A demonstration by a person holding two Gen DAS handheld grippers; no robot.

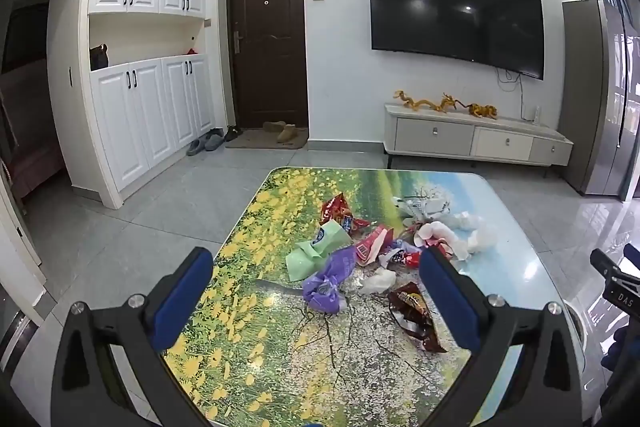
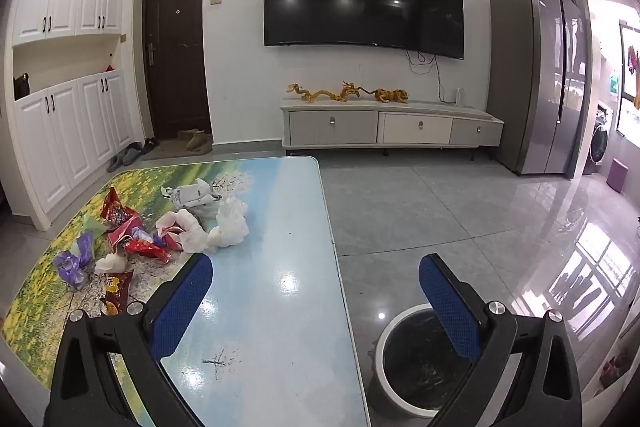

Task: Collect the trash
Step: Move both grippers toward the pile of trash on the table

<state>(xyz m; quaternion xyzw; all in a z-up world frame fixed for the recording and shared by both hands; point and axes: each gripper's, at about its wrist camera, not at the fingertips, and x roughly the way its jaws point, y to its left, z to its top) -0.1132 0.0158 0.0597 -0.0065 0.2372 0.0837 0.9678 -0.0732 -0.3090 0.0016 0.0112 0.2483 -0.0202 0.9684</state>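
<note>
presently: left gripper (image 1: 316, 301) over near edge of table (image 1: 248, 307), jaws spread wide, nothing between them. right gripper (image 2: 316, 301) likewise jaws spread wide, empty, straddling right edge of table, with waste bin (image 2: 384, 339) on floor just below and beside right finger.

trash pile (image 1: 384, 247) mid-table: red snack wrapper (image 1: 338, 213), green packet (image 1: 320, 251), purple wrapper (image 1: 326, 283), brown wrapper (image 1: 414, 319), white crumpled tissue (image 1: 476, 239) at far right of heap.

key relation: in left wrist view, pile dead ahead of jaws; purple wrapper and brown wrapper nearest, both inside line of open gap. brown wrapper long axis roughly along approach direction, near end just beside right finger. in right wrist view, pile off to left and ahead, outside gap entirely.

judgement: left gripper nearer and better lined up for first pick; short forward-down reach onto purple wrapper or brown wrapper. right gripper nearer bin, far from pile. nothing yet collected as far as visible; bin contents dark, unclear.
</note>
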